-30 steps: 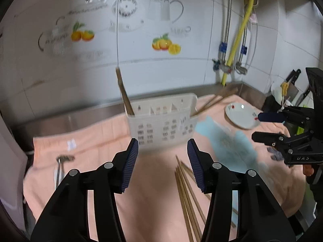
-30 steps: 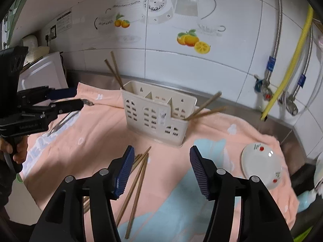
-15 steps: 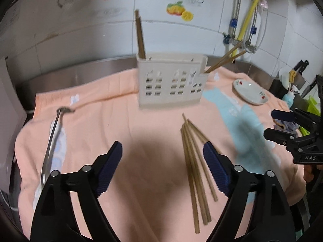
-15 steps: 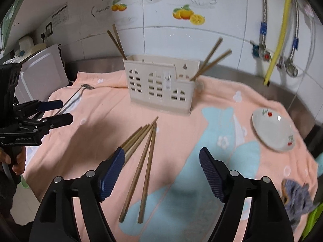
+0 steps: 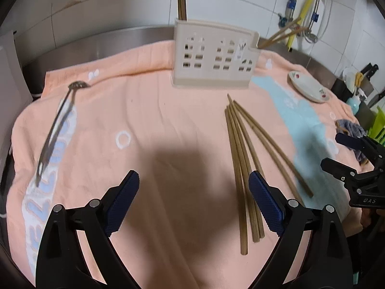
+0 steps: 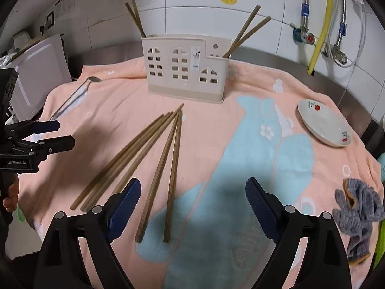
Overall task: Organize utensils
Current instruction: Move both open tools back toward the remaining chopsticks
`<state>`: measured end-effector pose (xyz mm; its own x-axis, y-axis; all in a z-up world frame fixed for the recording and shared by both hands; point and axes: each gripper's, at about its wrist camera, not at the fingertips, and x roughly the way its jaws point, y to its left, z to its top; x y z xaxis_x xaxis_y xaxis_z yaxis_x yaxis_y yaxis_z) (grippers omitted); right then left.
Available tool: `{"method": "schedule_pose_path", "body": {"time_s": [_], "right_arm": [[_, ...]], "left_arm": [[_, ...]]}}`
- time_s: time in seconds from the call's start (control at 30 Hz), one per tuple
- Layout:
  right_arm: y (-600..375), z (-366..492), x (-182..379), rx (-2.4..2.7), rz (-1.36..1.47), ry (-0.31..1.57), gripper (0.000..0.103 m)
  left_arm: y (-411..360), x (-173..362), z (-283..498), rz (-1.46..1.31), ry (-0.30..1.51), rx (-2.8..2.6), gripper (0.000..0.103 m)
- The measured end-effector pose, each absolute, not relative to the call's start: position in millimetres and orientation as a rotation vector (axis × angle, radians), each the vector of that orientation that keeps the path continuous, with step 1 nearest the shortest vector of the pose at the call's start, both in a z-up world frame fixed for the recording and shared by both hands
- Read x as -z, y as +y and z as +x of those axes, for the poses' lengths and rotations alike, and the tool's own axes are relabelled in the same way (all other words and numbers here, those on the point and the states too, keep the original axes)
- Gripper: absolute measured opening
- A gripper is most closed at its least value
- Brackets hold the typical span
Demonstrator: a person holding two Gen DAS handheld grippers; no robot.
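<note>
A cream utensil holder (image 5: 214, 60) (image 6: 185, 69) stands at the back of the peach towel, with chopsticks sticking out of its left and right ends. Several loose wooden chopsticks (image 5: 243, 159) (image 6: 149, 159) lie fanned on the towel in front of it. A metal spoon (image 5: 55, 125) (image 6: 74, 94) lies at the left. My left gripper (image 5: 193, 204) is open and empty, just left of the chopsticks' near ends; it also shows in the right wrist view (image 6: 51, 134). My right gripper (image 6: 192, 207) is open and empty above the chopsticks' near ends; it also shows in the left wrist view (image 5: 336, 151).
A small white plate (image 6: 324, 125) (image 5: 308, 86) sits at the right on the towel. A grey cloth (image 6: 358, 212) lies at the right edge. A white appliance (image 6: 36, 72) stands at the left. Pipes and a yellow hose (image 6: 322, 24) run down the tiled wall.
Both grippers have opened wider and pulled back and down toward the towel. The holder now looks farther off and the loose chopsticks lie nearer the fingers.
</note>
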<state>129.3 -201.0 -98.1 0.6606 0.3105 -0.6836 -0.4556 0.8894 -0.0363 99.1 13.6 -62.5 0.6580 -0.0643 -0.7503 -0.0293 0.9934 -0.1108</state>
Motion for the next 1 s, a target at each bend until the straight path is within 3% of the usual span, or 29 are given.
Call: {"method": "schedule_pose_path", "body": {"time_s": [1.0], "right_arm": [[-215.4,129.0,119.7,-0.425,-0.147,0.785,0.089]], "left_arm": [[-23.6,110.7,114.8,0.054,0.962,0.021,0.086]]}}
